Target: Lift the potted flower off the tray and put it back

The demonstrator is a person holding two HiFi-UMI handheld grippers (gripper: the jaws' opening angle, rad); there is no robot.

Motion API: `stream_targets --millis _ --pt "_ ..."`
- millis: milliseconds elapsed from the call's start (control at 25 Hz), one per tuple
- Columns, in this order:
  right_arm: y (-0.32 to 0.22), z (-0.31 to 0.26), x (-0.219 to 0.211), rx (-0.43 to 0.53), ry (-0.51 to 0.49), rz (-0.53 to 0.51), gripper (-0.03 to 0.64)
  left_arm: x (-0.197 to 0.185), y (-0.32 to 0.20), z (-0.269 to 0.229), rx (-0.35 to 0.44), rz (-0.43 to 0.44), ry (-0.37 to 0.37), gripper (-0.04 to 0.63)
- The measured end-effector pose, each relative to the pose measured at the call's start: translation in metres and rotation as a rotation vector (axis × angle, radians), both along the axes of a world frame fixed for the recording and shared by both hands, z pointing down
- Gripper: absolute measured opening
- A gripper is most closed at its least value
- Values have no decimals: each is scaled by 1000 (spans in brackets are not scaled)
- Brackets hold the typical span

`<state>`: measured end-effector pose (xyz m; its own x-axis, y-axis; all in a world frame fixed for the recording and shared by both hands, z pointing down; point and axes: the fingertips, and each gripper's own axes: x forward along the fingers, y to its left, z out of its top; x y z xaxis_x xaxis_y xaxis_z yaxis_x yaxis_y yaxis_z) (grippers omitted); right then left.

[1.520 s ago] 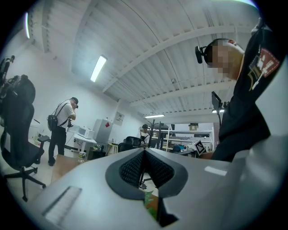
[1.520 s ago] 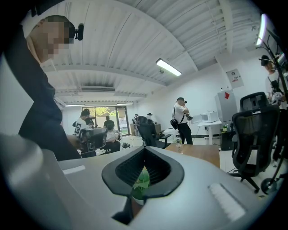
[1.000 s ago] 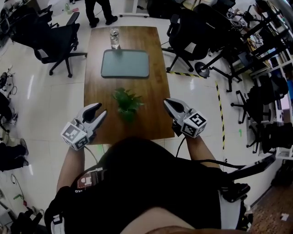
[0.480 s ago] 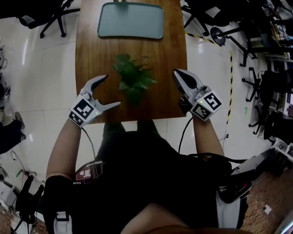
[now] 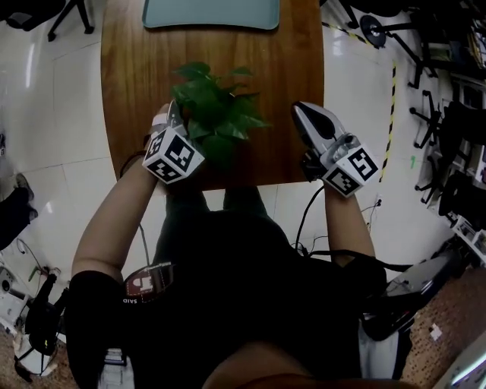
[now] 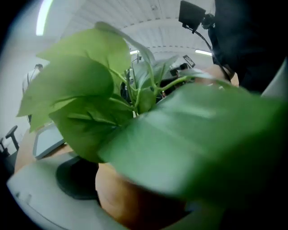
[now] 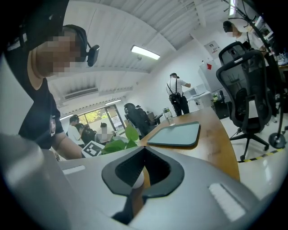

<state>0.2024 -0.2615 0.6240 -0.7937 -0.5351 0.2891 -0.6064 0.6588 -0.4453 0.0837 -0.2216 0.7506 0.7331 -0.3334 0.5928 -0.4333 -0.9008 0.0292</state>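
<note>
**Flower on the bare table, my left jaws spread wide around its pot**

The potted flower (image 5: 216, 114) stands on the wooden table (image 5: 292, 68) near the edge closest to me. It is off the tray (image 5: 209, 15), which lies well apart at the far end.

My left gripper (image 5: 176, 120) is in against the plant's left side, with leaves hanging over its tips in the head view. Its jaws have just been opening and now stand spread wide. In the left gripper view the orange-brown pot (image 6: 130, 197) sits low between them, just beside the dark pad (image 6: 76, 179) of the one jaw I can see. (The other jaw is buried behind a big blurred leaf (image 6: 202, 143), so I cannot tell whether it touches the pot.) I see no pad squeezing the pot, so this is not a grip.

My right gripper (image 5: 302, 112) is on the plant's right, apart from the leaves, over the near right part of the table. Its jaws are pressed together with nothing between them. The right gripper view shows the tips meeting, and past them a few leaves (image 7: 121, 143) and the tray (image 7: 177, 134).
</note>
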Motion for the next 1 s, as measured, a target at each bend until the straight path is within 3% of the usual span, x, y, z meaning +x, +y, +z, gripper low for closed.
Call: stream_targets --millis 240,280,320,440,800,1000 --pt "8 9 13 -20 -1 7 14 18 -16 -2 99 -53 35 573" --pt "8 10 14 -22 0 10 14 19 -18 -3 114 -60 48 545" --pt "9 11 15 -24 1 11 14 20 -20 -4 122 -64 60 512" --pt "9 13 17 -20 8 13 14 24 -19 -7 117 -63 92 509" --pt "-31 -10 15 74 19 41 14 0 -82 -74 145 -183 222 508" --pt "-26 -8 35 135 52 53 14 -8 -109 -99 189 -217 239 506"
